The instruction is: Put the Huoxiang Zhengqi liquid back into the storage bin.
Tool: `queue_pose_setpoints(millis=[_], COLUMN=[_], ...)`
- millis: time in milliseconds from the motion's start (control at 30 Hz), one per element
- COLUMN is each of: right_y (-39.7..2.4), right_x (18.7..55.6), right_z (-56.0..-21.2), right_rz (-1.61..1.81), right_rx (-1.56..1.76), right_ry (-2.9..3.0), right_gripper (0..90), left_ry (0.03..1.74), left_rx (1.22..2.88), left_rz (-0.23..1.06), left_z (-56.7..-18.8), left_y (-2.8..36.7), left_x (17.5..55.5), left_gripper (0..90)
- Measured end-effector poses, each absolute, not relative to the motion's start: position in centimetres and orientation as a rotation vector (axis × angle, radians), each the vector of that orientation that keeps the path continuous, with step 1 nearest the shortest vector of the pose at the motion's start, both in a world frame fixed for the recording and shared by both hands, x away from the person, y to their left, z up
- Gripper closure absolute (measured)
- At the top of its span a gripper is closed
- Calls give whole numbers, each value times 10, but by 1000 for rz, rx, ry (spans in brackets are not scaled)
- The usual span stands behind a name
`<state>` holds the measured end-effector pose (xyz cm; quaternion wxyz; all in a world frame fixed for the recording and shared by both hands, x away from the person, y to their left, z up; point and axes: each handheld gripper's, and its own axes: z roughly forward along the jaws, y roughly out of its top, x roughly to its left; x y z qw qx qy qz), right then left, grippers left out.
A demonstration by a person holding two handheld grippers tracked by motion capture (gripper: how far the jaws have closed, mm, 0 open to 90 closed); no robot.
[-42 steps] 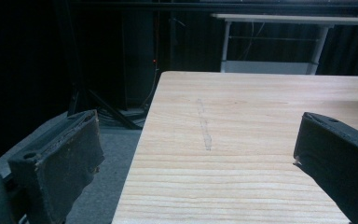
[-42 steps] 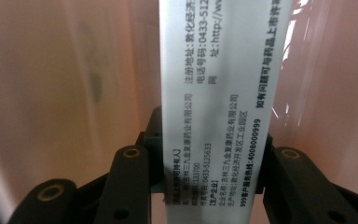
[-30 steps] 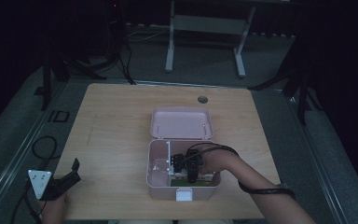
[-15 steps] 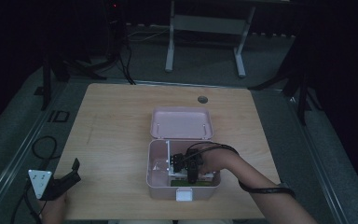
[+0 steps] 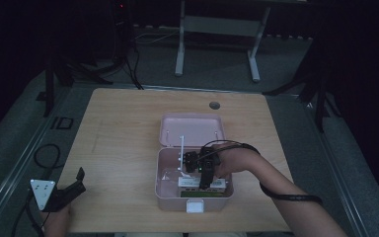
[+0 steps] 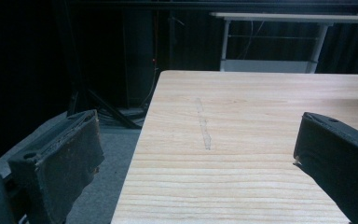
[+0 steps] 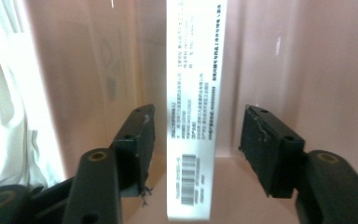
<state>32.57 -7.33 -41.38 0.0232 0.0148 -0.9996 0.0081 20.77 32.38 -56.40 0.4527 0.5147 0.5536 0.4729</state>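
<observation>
The left claw (image 5: 74,183) rests at the near left corner of the desk (image 5: 128,123), idle. Its jaws stand wide apart with nothing between them; in the left gripper view they frame bare wood.

Further right sits the pink case (image 5: 165,190), lid thrown back flat toward the far side. A white bag (image 7: 4,93) lies against its left wall inside.

The right claw (image 5: 203,183) hangs over the case interior, pointing down into it. In the right gripper view a white carton (image 7: 193,116) with printed text and a barcode lies on the case floor between the jaws. There is a gap on both sides, so the pads (image 7: 142,135) do not press on it. The jaws have just been opening, with the carton between them but free. In the high view the carton (image 5: 187,181) lies along the near wall of the case.

Judging from this, the placing of the carton looks done: it is inside, lying flat, and let go. What seems left is to lift the right claw clear of the case, then fold the lid over and shut it, possibly with the left claw steadying the case. Whether more items are meant to go in, the pictures do not tell.
</observation>
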Motion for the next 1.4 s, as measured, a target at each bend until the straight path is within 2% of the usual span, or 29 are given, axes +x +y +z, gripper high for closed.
queue_pose_setpoints(millis=[100, 300, 367, 633, 1067, 1400], right_y=[-77, -92, -106, -139, -202, -237], right_x=[327, 332, 336, 342, 359, 371], right_z=[-397, -375, -365, -355, -365, -404], right_rz=[-35, -176, -264, -371, -488, -543], right_rx=[54, 9, -38, -100, -342, -553], right_ry=[-3114, -3143, -3141, -3199, -3342, -3382], right_gripper=[342, 279, 206, 113, 113, 113], left_ry=[1367, 1366, 1367, 1368, 1368, 1368], left_rx=[1271, 1270, 1271, 1272, 1274, 1275], left_rz=[1167, 1165, 1164, 1170, 1171, 1173], left_z=[-564, -564, -564, -564, -564, -564], left_y=[324, 324, 324, 323, 323, 323], left_x=[208, 208, 208, 208, 208, 208], left_gripper=[11, 11, 11, 11, 12, 11])
